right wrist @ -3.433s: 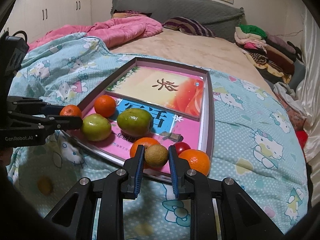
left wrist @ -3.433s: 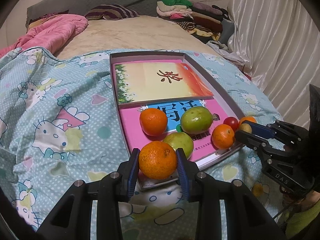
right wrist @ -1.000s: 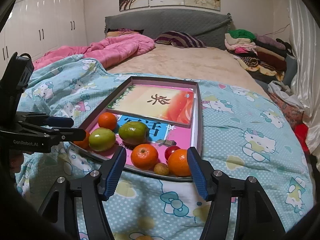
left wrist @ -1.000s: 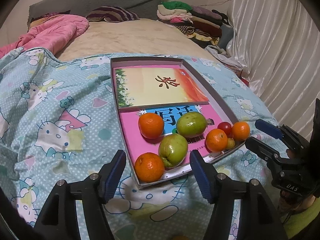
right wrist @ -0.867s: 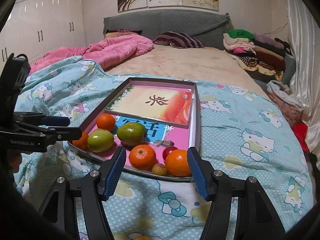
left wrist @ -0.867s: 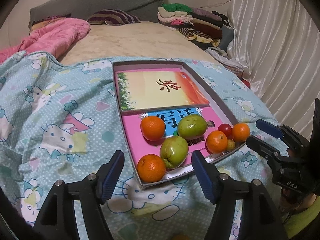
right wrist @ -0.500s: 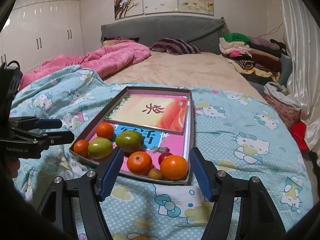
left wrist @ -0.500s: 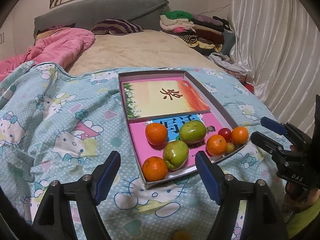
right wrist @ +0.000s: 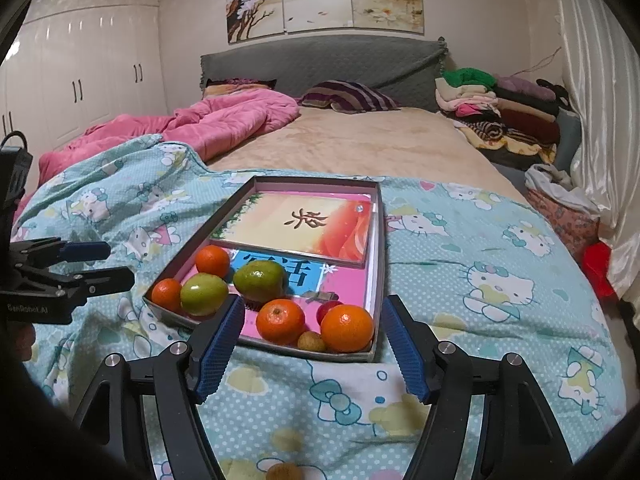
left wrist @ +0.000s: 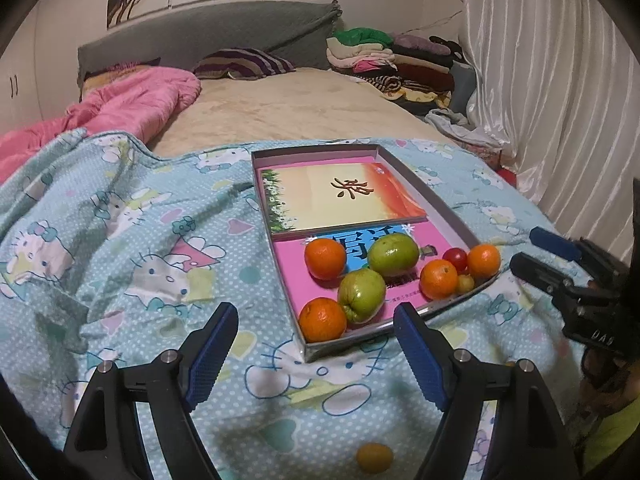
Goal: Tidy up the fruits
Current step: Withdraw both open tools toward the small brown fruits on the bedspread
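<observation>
A shallow grey tray point(left wrist: 438, 213) lies on the bed with two books in it. At its near end sit several oranges point(left wrist: 322, 319), two green fruits point(left wrist: 362, 295), a cherry tomato point(left wrist: 456, 257) and a small yellowish fruit point(left wrist: 465, 283). My left gripper point(left wrist: 314, 312) hangs open above the tray's near corner, holding nothing. My right gripper point(right wrist: 314, 302) is opening over the other near corner point(right wrist: 374, 354), with nothing between its fingers. A small orange fruit point(left wrist: 374, 457) lies loose on the blanket below the left gripper. A brownish one point(right wrist: 285, 472) lies below the right gripper.
The tray rests on a blue cartoon-print blanket point(left wrist: 132, 240). Behind it are a pink quilt point(right wrist: 224, 120), a striped pillow point(right wrist: 348, 98) and folded clothes point(right wrist: 500, 108). A curtain point(left wrist: 560, 100) hangs on the right. Each gripper shows at the edge of the other's view.
Both grippers let go of their fruits, an orange and a small yellowish one, which now sit in the tray. Both have opened wider and drawn back and up from the tray.
</observation>
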Tool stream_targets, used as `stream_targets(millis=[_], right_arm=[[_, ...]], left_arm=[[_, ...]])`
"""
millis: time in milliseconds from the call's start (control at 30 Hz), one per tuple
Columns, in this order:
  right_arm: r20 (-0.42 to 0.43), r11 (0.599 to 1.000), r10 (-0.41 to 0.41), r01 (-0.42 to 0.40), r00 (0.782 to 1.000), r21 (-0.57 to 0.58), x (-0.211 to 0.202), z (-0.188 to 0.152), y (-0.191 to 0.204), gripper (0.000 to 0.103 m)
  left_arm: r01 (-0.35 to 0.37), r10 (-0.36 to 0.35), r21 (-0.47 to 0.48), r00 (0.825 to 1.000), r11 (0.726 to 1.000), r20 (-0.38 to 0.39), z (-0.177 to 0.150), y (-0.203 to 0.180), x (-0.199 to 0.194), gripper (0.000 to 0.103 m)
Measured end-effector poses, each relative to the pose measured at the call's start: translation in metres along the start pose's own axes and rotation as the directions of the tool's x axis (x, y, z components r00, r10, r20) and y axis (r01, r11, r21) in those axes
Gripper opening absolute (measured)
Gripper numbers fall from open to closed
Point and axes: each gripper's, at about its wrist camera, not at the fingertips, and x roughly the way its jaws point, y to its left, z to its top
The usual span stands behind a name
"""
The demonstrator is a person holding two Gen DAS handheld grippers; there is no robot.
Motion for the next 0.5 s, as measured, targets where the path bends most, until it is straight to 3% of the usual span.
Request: stream_targets(millis=[500], right_arm=[[-0.057,0.999,0.014,-0.011,0.998,0.044,-0.008,-0.027,0.0,0.073]], left_arm=[[0.07,-0.069,0.032,0.997,0.997,-0.037,-0.018,-0.022,-0.004,0.08]])
